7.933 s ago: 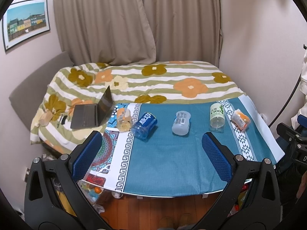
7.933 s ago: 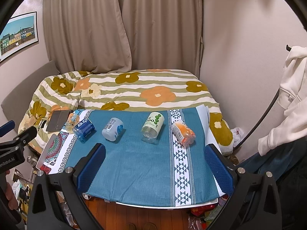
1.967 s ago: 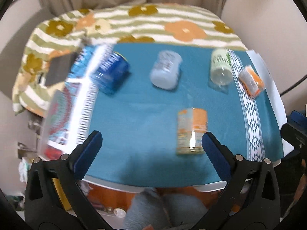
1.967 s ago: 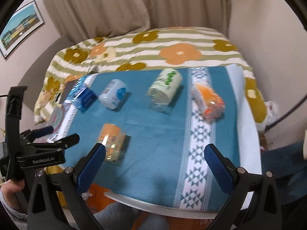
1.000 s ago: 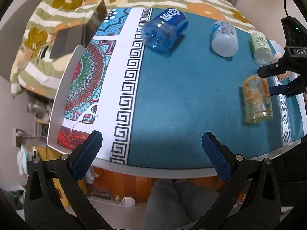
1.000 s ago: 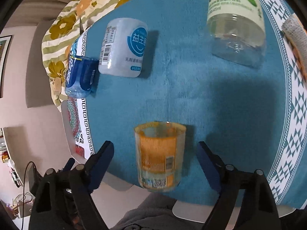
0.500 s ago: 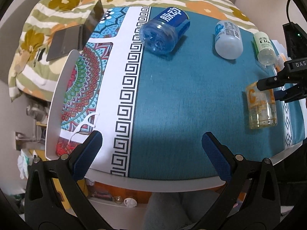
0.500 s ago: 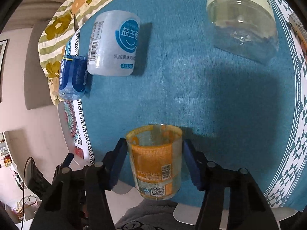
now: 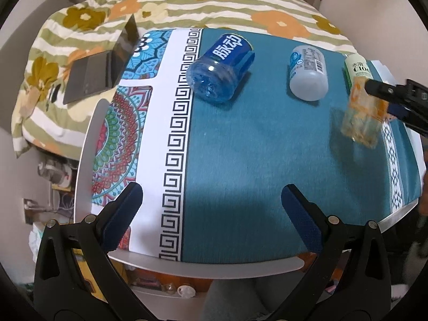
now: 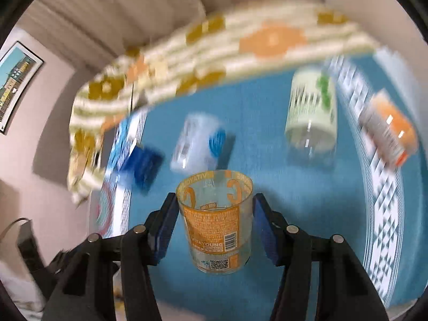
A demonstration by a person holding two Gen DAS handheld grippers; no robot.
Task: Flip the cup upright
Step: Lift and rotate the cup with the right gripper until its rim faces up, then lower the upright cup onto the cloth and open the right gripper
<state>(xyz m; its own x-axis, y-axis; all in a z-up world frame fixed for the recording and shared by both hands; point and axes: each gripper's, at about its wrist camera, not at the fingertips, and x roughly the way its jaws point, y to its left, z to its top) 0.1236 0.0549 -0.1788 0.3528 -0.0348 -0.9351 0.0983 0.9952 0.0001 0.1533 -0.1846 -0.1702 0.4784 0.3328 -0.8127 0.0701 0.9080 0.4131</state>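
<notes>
The cup, clear with an orange label, is clamped between the blue pads of the right gripper, its open rim turned away from the camera. In the left wrist view the cup is seen blurred at the right side of the counter, held by the right gripper; whether it touches the teal cloth cannot be told. The left gripper is held with its jaws wide apart, with nothing between them, over the near edge of the counter.

Four other containers are laid on their sides in a row across the far part of the cloth. A blue bottle is set by the white key-pattern band, a white bottle near the middle, a green-labelled bottle further right, and an orange one on the white triangle band at the far right. All are well apart from the cup, and the cloth directly below it is bare.

A half-open laptop is seen on the flowered bed just beyond the counter's left corner. A framed picture is hung on the left wall. The right wrist view is smeared by motion.
</notes>
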